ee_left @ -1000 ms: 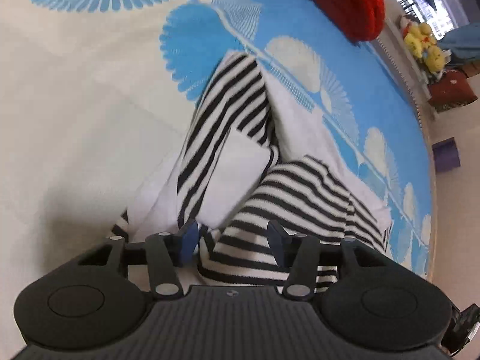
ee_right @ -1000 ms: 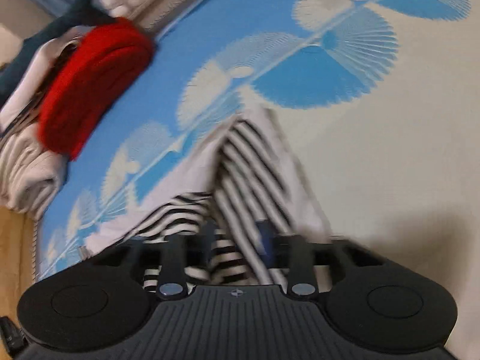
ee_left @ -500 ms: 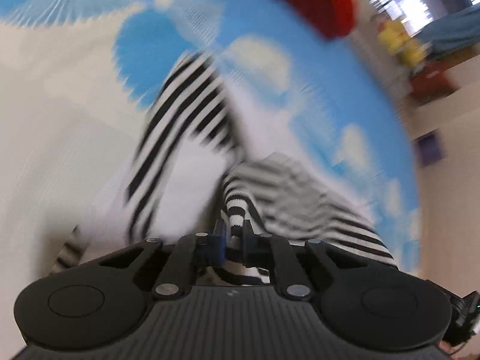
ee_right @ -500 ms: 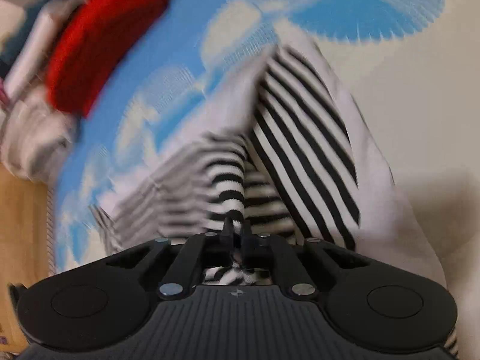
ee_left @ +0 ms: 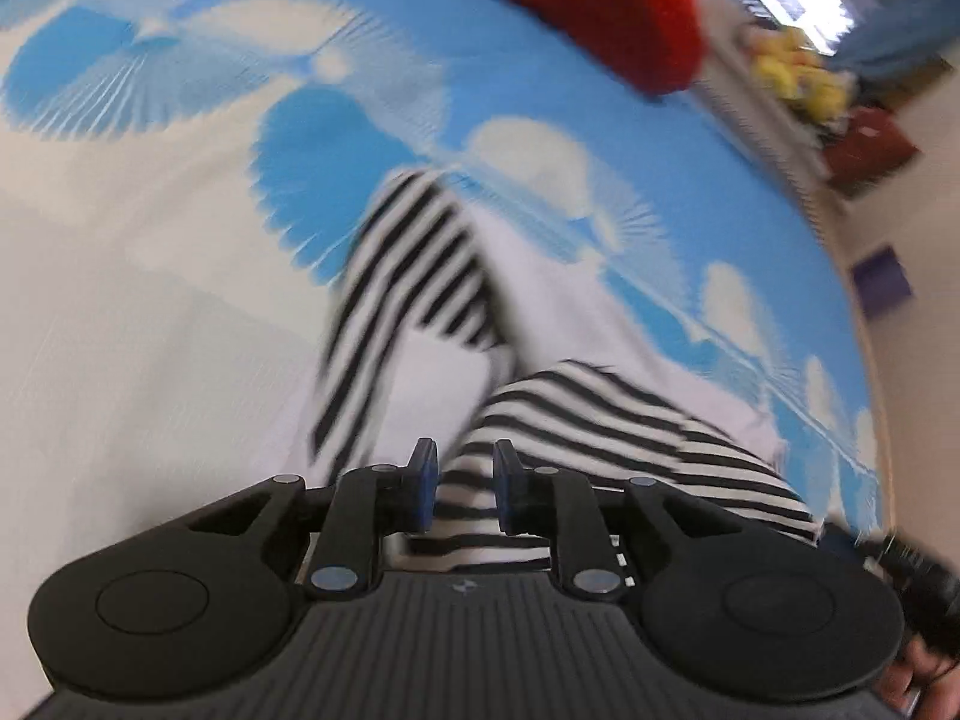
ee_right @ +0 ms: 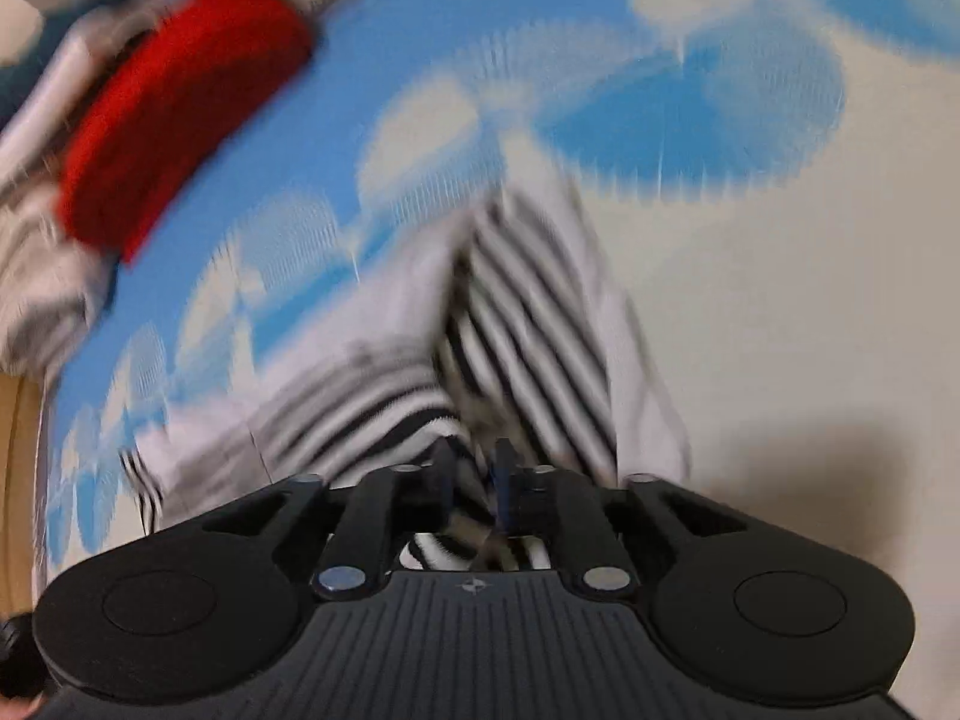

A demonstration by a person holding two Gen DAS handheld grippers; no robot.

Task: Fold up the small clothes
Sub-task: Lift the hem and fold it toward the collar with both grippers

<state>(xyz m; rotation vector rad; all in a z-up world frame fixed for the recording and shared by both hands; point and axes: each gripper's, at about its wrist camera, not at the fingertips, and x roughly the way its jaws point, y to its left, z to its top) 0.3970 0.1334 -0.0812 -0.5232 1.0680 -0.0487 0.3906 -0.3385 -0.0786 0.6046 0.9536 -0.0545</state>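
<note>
A small black-and-white striped garment with white panels [ee_left: 420,276] lies partly folded on a blue-and-white patterned bed cover. In the left wrist view my left gripper [ee_left: 463,480] has its blue pads a small way apart, with striped cloth [ee_left: 600,420] between and in front of them. In the right wrist view the same garment [ee_right: 540,324] shows blurred, and my right gripper [ee_right: 474,474] has its jaws slightly apart with striped cloth between them.
A red knitted garment [ee_left: 588,12] lies at the far edge of the bed, also seen in the right wrist view [ee_right: 174,126], beside pale folded clothes [ee_right: 36,276]. Yellow toys [ee_left: 792,72] and a purple box [ee_left: 882,282] are beyond the bed.
Both grippers closed on the striped cloth half a second ago. Their jaws have since parted somewhat. Both views have shifted and are blurred by motion.
</note>
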